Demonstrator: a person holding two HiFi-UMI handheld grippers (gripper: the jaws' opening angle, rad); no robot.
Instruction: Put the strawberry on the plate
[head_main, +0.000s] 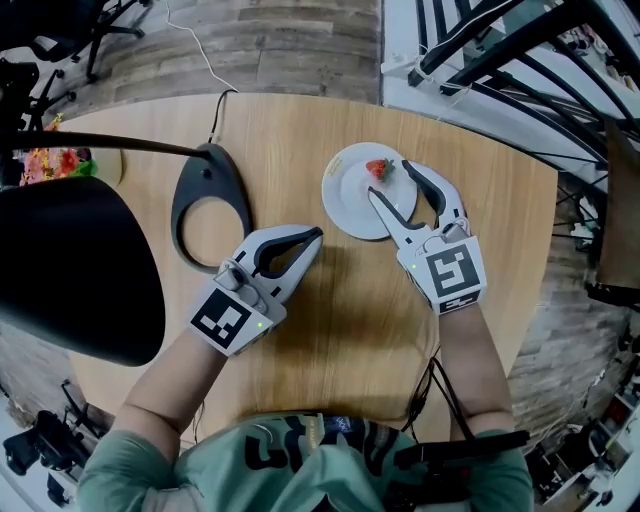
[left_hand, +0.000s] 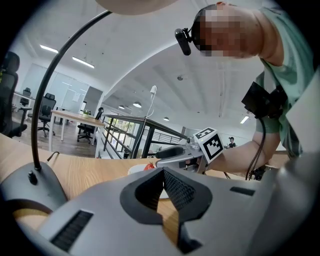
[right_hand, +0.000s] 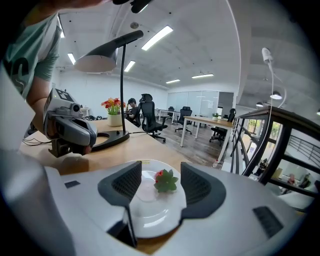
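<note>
A red strawberry (head_main: 377, 169) with a green leafy cap lies on the small white plate (head_main: 347, 205) at the table's far middle. My right gripper (head_main: 393, 179) stands open over the plate, the strawberry (right_hand: 165, 181) lying free between its pads on the white plate (right_hand: 152, 215) with a gap on both sides. My left gripper (head_main: 313, 239) rests on the wood left of the plate, its jaws shut with nothing between them. In the left gripper view the strawberry (left_hand: 148, 167) and plate edge (left_hand: 136, 169) show past the shut jaws, with the right gripper (left_hand: 172, 152) behind.
A black desk lamp stands on a ring-shaped base (head_main: 209, 205) left of the plate; its shade (head_main: 70, 265) covers the table's left. A white cable (head_main: 195, 50) runs off the far edge. A flower pot (head_main: 60, 162) sits far left. Railings (head_main: 510, 70) lie beyond the right edge.
</note>
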